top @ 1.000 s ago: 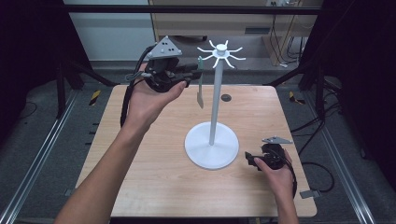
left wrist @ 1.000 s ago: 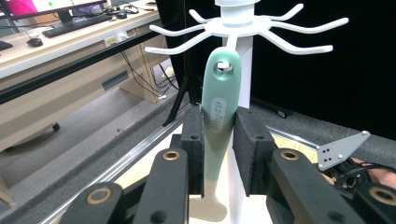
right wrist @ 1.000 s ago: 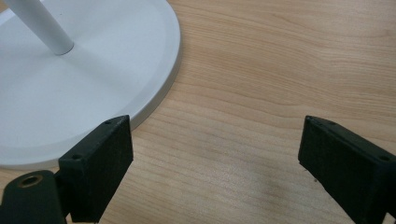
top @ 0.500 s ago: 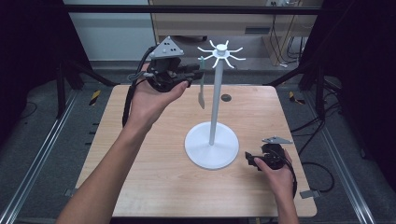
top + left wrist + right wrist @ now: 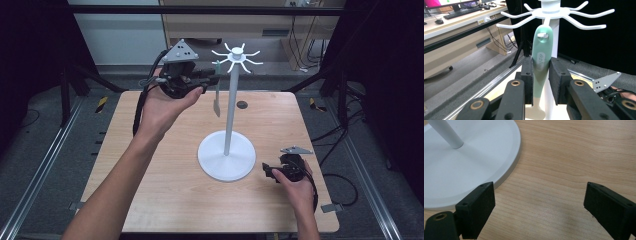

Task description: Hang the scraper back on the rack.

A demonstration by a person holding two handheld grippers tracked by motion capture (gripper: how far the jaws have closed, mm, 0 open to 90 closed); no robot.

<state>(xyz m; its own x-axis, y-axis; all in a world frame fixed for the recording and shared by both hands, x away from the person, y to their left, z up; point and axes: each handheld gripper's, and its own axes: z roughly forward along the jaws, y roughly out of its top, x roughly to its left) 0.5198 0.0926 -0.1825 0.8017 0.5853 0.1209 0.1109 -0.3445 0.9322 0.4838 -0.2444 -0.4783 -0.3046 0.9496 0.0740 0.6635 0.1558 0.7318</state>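
Left tool (image 5: 541,77), raised above the far left of the desk: its two black pads close on the mint-green plastic handle of a slim utensil (image 5: 541,62). The utensil hangs upright by the hole in its handle from one curved hook of the white metal hanging stand (image 5: 229,105), its pale blade end pointing down beside the stand's pole. Neighbouring hooks fan out to either side just above the tool. Right tool (image 5: 537,202), low at the near right of the light wooden desk (image 5: 150,200): jaws spread wide, nothing between them, resting just beside the stand's round white base (image 5: 461,167). A small dark disc (image 5: 242,105) lies on the desk behind the pole.
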